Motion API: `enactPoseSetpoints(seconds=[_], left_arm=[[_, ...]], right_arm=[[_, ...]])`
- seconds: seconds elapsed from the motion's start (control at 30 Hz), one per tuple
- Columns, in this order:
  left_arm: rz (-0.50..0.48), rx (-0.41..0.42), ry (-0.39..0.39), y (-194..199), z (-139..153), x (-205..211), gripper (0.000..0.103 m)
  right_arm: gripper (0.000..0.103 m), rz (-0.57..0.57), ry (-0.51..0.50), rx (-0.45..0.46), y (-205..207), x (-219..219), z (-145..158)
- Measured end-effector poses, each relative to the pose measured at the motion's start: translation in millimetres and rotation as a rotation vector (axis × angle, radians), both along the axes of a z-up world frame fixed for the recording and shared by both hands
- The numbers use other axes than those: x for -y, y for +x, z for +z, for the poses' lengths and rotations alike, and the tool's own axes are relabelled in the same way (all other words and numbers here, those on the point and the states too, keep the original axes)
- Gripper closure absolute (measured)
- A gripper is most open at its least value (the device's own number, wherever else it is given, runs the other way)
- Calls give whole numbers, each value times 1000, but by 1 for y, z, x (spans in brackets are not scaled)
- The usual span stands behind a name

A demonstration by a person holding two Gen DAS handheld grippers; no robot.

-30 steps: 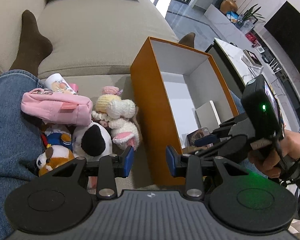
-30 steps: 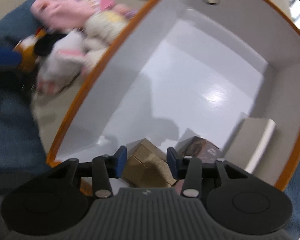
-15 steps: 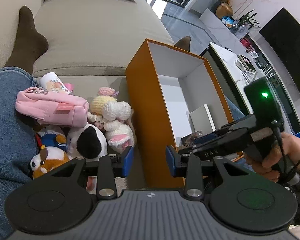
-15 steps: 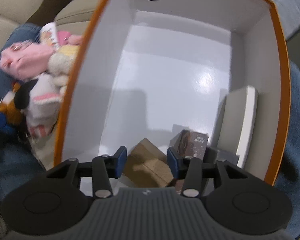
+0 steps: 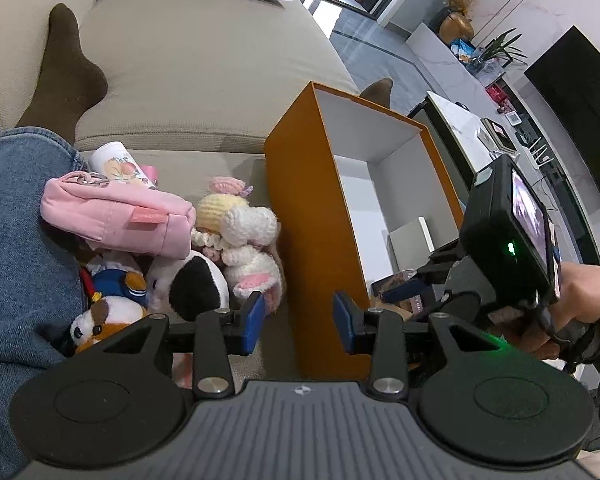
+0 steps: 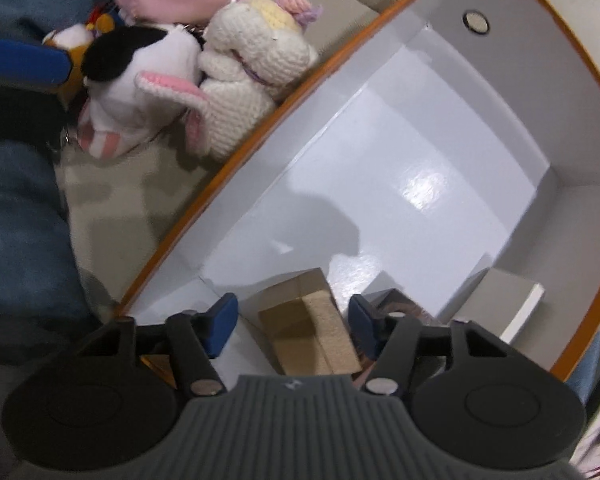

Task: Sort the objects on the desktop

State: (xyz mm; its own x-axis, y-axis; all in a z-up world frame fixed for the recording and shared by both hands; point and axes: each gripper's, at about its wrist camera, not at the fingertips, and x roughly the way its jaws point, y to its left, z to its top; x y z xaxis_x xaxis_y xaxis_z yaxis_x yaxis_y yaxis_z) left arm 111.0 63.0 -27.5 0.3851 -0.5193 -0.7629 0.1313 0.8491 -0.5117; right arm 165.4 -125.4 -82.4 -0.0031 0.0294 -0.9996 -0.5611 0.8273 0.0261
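Right gripper (image 6: 292,320) jaws have just been opening; now spread, the brown carton (image 6: 308,332) lying loose between them inside the orange box (image 6: 236,172). Drop looks done. Left gripper (image 5: 299,316) jaws part-open, empty; plush toys (image 5: 204,276) wait on the sofa.

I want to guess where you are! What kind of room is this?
Most likely a home living room: a beige sofa, a big dark TV on the wall, and a potted plant nearby.

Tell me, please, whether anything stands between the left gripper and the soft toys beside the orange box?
Nothing visible does. The left gripper is open and empty, and the soft toys lie just beyond its left finger, beside the orange box.
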Motion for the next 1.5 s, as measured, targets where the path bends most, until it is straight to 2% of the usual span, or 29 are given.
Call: enactPoseSetpoints(seconds=[0.13,0.3,0.37,0.43,0.53,0.67,0.77,0.83,0.93,1.0,1.17,1.23,1.37,1.43,1.5], left_arm=[[-11,0,-7,2,-2,1,60],[-16,0,-11,4,-2,1,60],[-19,-1,-11,4,-3,2,60],[-21,-3,-9,4,-3,3,60],[-20,-4,-8,5,-4,3,60],[-17,-5,-2,6,-4,2,60],[-18,-5,0,6,-4,2,60],[-17,-6,1,6,-4,2,60],[-18,-10,0,7,-5,1,60],[-21,-12,0,8,-6,1,60],[-20,-15,2,9,-7,1,60],[-15,-17,4,11,-8,0,60],[-4,-20,3,12,-10,-3,60],[-3,-21,3,12,-11,-4,60],[-5,-17,26,12,-12,-6,60]], right_arm=[[53,-167,12,5,13,19,1],[52,-483,80,-41,32,58,-1],[52,-539,85,-54,34,63,-3],[50,-482,67,-31,33,55,0],[39,-308,64,14,25,41,7],[39,-43,34,68,15,11,12],[44,80,43,75,15,0,9],[47,112,57,62,17,1,10],[60,165,29,49,19,5,8],[60,210,1,48,19,11,4],[60,233,3,8,22,15,-3],[60,205,-24,-17,23,14,-5],[59,85,-82,-137,33,11,-20],[59,71,-78,-173,33,12,-26],[59,97,-84,-172,29,9,-28]])
